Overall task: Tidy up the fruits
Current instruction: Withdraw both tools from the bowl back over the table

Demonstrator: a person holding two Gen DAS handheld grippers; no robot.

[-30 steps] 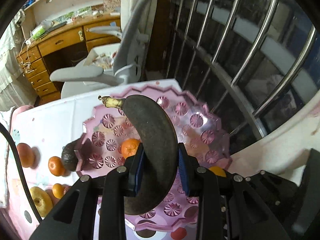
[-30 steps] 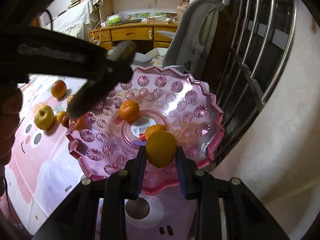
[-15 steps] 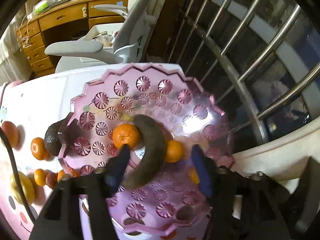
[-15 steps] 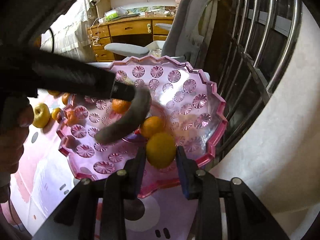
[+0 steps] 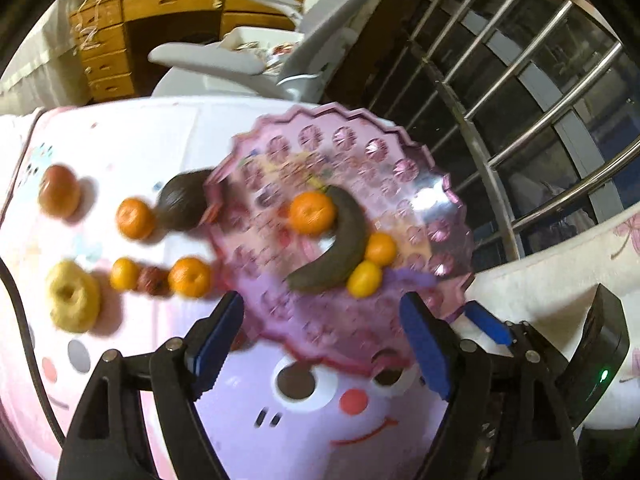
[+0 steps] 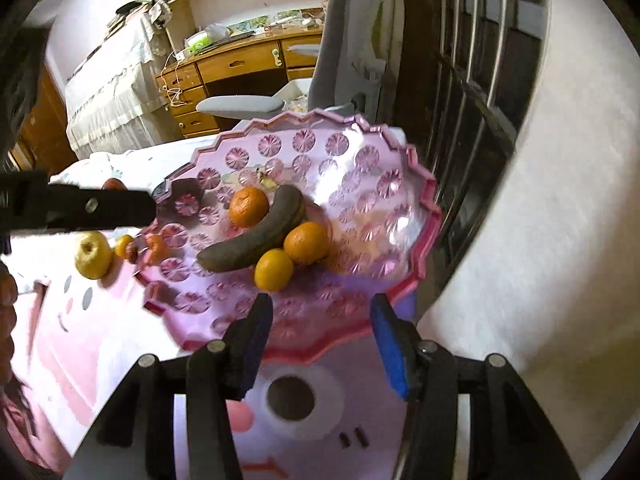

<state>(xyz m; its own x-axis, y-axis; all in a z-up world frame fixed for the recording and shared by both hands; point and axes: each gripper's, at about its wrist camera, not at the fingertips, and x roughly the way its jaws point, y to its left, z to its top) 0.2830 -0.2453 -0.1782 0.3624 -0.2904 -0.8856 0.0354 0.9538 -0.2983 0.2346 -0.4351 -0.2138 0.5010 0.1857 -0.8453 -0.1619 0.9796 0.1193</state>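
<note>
Now, from the left wrist, the left gripper (image 5: pixel 320 340) hangs over the near rim of the pink plate (image 5: pixel 420 168) with its jaws spread and nothing between them; they have just been opening. On the plate lie a dark overripe banana (image 5: pixel 340 248), touching a tangerine (image 5: pixel 312 213) on one side and two smaller orange fruits (image 5: pixel 380 249) on the other. Off the plate, on the pink cartoon tablecloth (image 5: pixel 280 420), sit a dark avocado (image 5: pixel 182 208), more oranges (image 5: pixel 135 218), a yellow apple (image 5: pixel 72 296) and a reddish fruit (image 5: pixel 59 196).

From the right wrist, the right gripper (image 6: pixel 320 340) also stands parted and empty, its jaws having just been opening, just short of a small orange (image 6: pixel 274 270) resting against the banana (image 6: pixel 256 240). The left gripper's black finger (image 6: pixel 100 208) reaches in from the left.
</note>
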